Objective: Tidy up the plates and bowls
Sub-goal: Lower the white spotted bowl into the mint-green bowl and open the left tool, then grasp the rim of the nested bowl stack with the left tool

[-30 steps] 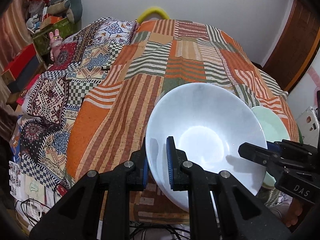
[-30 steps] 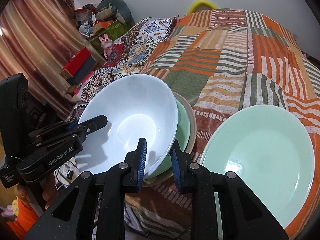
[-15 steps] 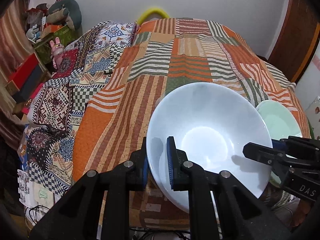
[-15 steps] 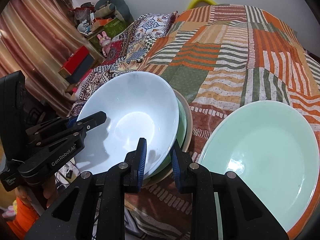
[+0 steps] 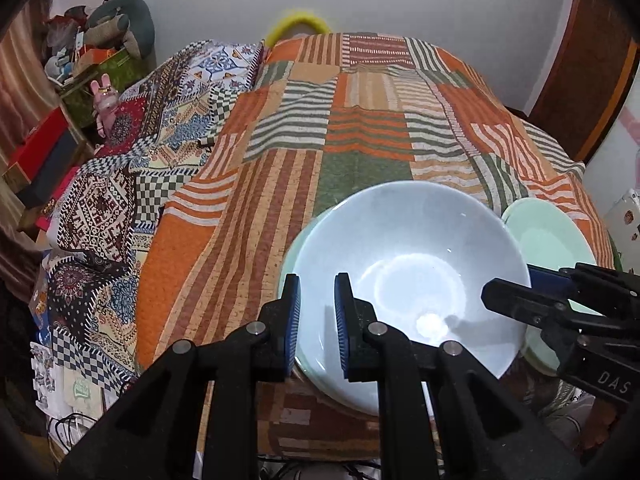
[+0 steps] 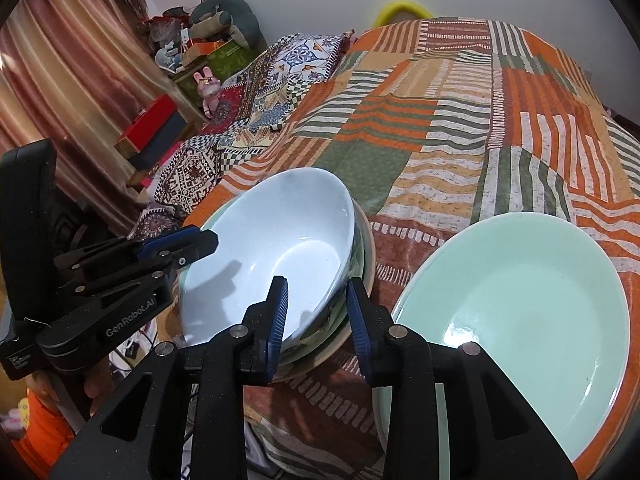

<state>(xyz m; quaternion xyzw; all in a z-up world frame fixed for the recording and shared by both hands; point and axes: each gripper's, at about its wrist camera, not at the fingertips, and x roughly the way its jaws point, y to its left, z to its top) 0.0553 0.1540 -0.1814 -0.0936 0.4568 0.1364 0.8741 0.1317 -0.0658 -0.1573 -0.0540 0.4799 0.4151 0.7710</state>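
A pale blue bowl (image 5: 408, 276) (image 6: 276, 248) rests nested on a green bowl (image 5: 298, 248) and a beige dish (image 6: 370, 256) near the bed's front edge. A mint green plate (image 6: 516, 312) (image 5: 548, 240) lies to its right. My left gripper (image 5: 315, 316) straddles the blue bowl's left rim with its jaws slightly apart. My right gripper (image 6: 316, 312) straddles the stack's right rim with its jaws wider apart. Each gripper shows in the other's view, the right one (image 5: 520, 300) and the left one (image 6: 176, 248).
A striped patchwork quilt (image 5: 360, 128) covers the bed. A patterned blanket (image 5: 140, 168) lies at the left. Boxes, a pink toy rabbit (image 5: 105, 100) and stuffed items crowd the left side by a curtain (image 6: 60, 80). A wooden door (image 5: 592, 64) stands at the right.
The blue bowl has come down and settled level onto the green bowl. Both grippers' jaws have opened and no longer pinch its rim.
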